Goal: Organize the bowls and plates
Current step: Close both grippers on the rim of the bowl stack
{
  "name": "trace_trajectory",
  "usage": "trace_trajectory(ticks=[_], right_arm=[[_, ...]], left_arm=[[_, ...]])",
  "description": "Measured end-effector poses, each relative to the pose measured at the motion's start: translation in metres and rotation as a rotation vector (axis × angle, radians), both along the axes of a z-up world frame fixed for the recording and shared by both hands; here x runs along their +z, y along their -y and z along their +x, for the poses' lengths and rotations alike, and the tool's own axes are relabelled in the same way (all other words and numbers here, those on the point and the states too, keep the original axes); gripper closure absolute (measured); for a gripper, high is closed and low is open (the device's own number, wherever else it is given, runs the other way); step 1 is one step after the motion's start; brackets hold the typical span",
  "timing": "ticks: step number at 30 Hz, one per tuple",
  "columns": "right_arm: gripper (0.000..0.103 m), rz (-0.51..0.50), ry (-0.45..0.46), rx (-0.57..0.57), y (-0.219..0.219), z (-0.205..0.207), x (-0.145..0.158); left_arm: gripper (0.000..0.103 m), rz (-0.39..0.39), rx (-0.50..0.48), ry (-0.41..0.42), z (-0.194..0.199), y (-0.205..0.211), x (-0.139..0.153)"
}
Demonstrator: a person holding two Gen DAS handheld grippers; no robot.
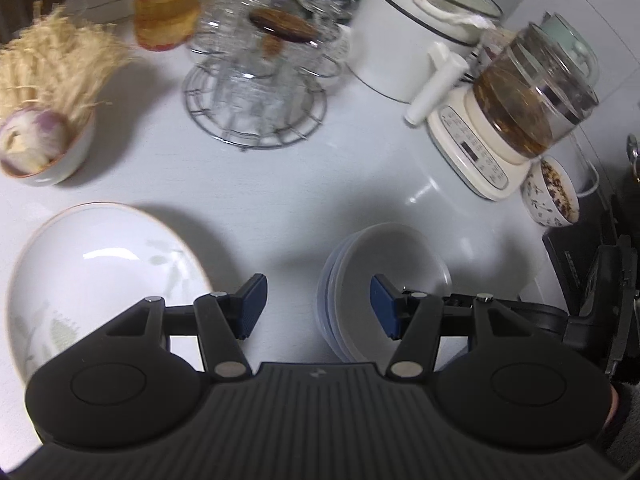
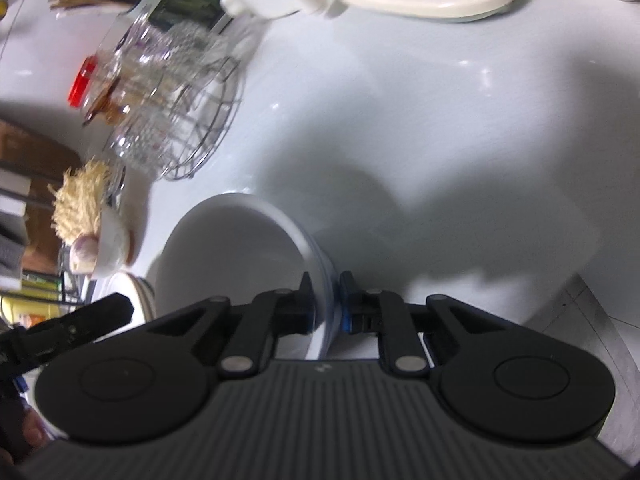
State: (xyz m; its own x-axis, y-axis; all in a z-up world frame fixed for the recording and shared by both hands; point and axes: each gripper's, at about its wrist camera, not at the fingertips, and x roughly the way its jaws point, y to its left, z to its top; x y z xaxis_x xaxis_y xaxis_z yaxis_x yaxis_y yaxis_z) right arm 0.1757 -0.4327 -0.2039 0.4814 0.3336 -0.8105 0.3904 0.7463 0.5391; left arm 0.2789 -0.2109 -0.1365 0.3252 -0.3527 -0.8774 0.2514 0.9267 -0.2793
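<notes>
A stack of white bowls (image 1: pixel 384 276) sits on the white counter, right of centre in the left wrist view. My right gripper (image 2: pixel 326 304) is shut on the rim of the stack of white bowls (image 2: pixel 240 256), one finger inside and one outside; it also shows at the right edge of the left wrist view (image 1: pixel 600 300). A large white plate (image 1: pixel 100 280) with a faint leaf print lies at lower left. My left gripper (image 1: pixel 318 306) is open and empty above the counter, between the plate and the bowls.
A small bowl with an onion (image 1: pixel 44 148) and straw-like fibres stands at far left. A wire rack of glasses (image 1: pixel 260 80), a white pot (image 1: pixel 408 40), a glass kettle on a cream base (image 1: pixel 520 112) and a patterned bowl (image 1: pixel 552 196) line the back and right.
</notes>
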Motion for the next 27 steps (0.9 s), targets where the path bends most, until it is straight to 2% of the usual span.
trace_trajectory(ticks=[6, 17, 23, 27], right_arm=[[0.088, -0.031, 0.003, -0.066, 0.018, -0.010, 0.001], [0.088, -0.033, 0.011, -0.152, 0.042, -0.021, 0.000], [0.088, -0.029, 0.016, -0.164, 0.047, -0.020, 0.000], [0.088, -0.032, 0.019, -0.157, 0.046, -0.019, 0.000]], left_arm=[[0.034, -0.023, -0.059, -0.040, 0.009, 0.027, -0.013], [0.034, -0.035, -0.148, -0.109, 0.020, 0.064, -0.037], [0.035, -0.032, -0.148, -0.136, 0.024, 0.073, -0.052], [0.045, -0.042, -0.138, -0.169, 0.027, 0.074, -0.064]])
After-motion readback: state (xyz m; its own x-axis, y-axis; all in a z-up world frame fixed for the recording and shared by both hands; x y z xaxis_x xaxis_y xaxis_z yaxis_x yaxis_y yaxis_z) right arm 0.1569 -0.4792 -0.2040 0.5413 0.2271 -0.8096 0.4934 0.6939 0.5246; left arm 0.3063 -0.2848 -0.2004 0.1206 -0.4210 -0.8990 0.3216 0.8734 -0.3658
